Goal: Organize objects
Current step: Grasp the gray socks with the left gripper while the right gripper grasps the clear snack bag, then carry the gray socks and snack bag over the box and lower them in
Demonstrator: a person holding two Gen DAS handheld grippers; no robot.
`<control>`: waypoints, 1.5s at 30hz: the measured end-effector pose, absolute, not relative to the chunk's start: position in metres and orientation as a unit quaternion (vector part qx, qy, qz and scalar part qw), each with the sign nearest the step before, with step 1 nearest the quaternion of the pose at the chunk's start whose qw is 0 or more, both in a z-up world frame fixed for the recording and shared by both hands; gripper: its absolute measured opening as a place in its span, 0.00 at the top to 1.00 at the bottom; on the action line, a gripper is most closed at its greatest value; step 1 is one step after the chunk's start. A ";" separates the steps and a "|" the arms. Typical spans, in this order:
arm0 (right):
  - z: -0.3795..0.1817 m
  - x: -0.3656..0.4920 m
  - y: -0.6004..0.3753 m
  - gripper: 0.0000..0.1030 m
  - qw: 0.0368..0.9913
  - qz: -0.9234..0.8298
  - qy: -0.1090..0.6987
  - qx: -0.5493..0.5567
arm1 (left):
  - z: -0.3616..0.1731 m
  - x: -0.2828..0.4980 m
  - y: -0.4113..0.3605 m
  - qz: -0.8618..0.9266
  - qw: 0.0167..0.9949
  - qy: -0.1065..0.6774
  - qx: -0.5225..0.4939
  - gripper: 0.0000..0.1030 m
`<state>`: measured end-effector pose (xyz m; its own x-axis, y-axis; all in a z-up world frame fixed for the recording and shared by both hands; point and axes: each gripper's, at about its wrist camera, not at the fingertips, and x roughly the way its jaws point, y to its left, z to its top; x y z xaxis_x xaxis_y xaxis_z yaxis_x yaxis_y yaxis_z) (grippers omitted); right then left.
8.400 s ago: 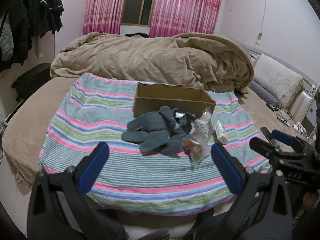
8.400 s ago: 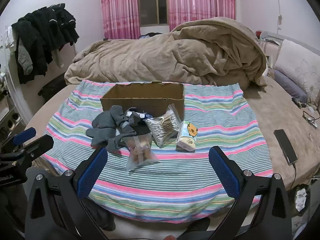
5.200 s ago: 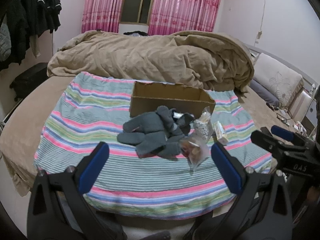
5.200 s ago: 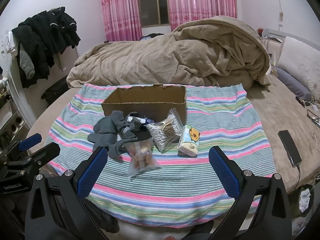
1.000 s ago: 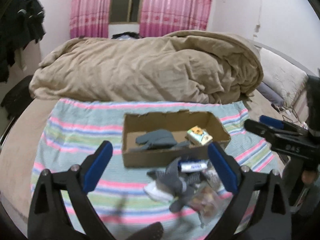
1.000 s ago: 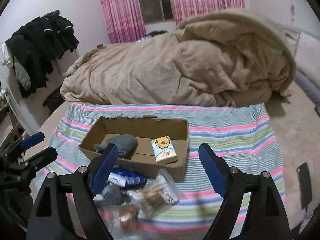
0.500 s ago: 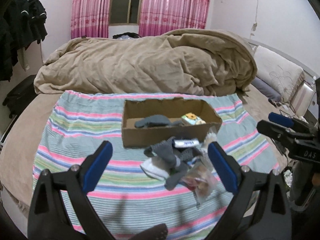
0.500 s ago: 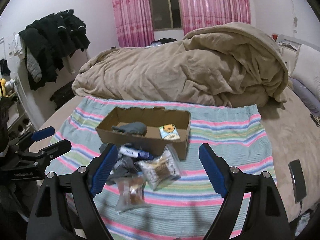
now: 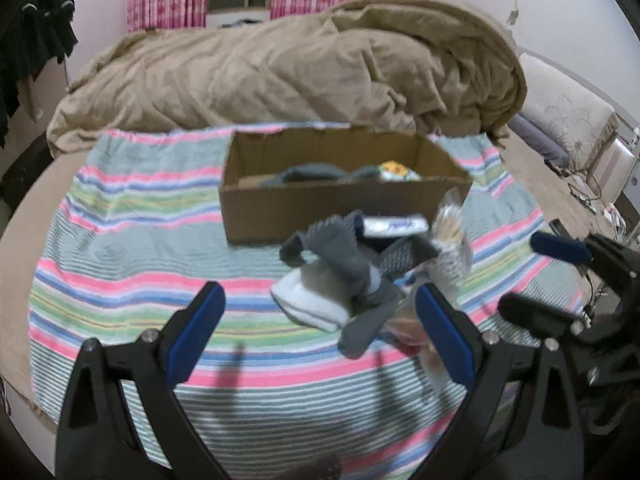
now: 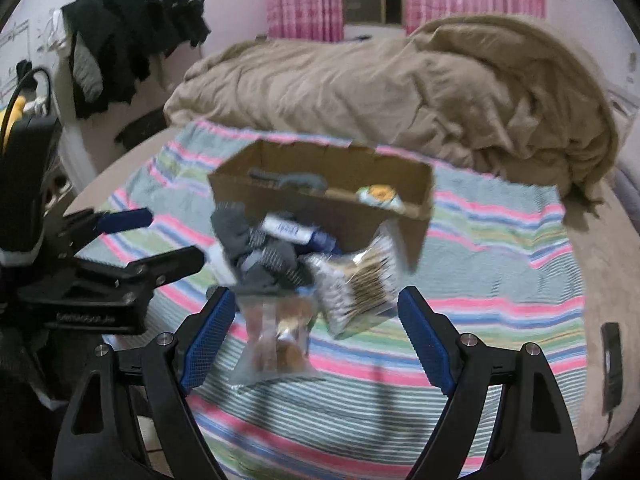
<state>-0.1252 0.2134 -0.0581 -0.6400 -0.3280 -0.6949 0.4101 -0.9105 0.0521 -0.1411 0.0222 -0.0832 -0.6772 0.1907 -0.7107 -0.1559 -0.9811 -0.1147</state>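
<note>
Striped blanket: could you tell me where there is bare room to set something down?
The striped blanket is bare left of the cardboard box and in front of the left gripper. It is crowded before the box's right half: socks, cotton swab bag, snack bag.

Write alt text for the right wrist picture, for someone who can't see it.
An open pair of blue-padded tongs hovers over a small pile on a striped blanket: grey socks, a bag of cotton swabs and a clear snack bag. Behind sits a cardboard box already holding a grey item and a small packet.
</note>
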 end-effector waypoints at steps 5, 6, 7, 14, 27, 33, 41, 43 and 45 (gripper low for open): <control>-0.087 -0.138 0.207 0.17 0.222 -0.881 0.037 0.417 | -0.093 -0.141 0.029 0.914 0.099 -0.002 -0.393 0.06; -0.091 -0.140 0.206 0.17 0.225 -0.877 0.035 0.423 | -0.098 -0.143 0.029 0.912 0.095 0.003 -0.398 0.06; -0.095 -0.142 0.204 0.17 0.228 -0.873 0.033 0.429 | -0.101 -0.144 0.029 0.911 0.094 0.003 -0.402 0.06; -0.123 -0.155 0.198 0.27 0.247 -0.841 0.016 0.482 | -0.123 -0.155 0.021 0.905 0.093 -0.013 -0.416 0.06; -0.109 -0.146 0.218 0.52 0.261 -0.847 0.000 0.463 | -0.117 -0.176 0.032 0.916 0.113 -0.025 -0.385 0.15; -0.108 -0.140 0.222 0.54 0.264 -0.849 0.005 0.457 | -0.125 -0.184 0.043 0.912 0.131 -0.039 -0.387 0.50; -0.089 -0.129 0.216 0.56 0.274 -0.862 0.029 0.426 | -0.116 -0.168 0.051 0.918 0.141 -0.028 -0.369 0.71; -0.084 -0.131 0.221 0.56 0.270 -0.866 0.021 0.420 | -0.110 -0.164 0.049 0.921 0.144 -0.030 -0.362 0.75; -0.080 -0.133 0.225 0.56 0.269 -0.869 0.011 0.416 | -0.102 -0.159 0.047 0.923 0.147 -0.033 -0.354 0.76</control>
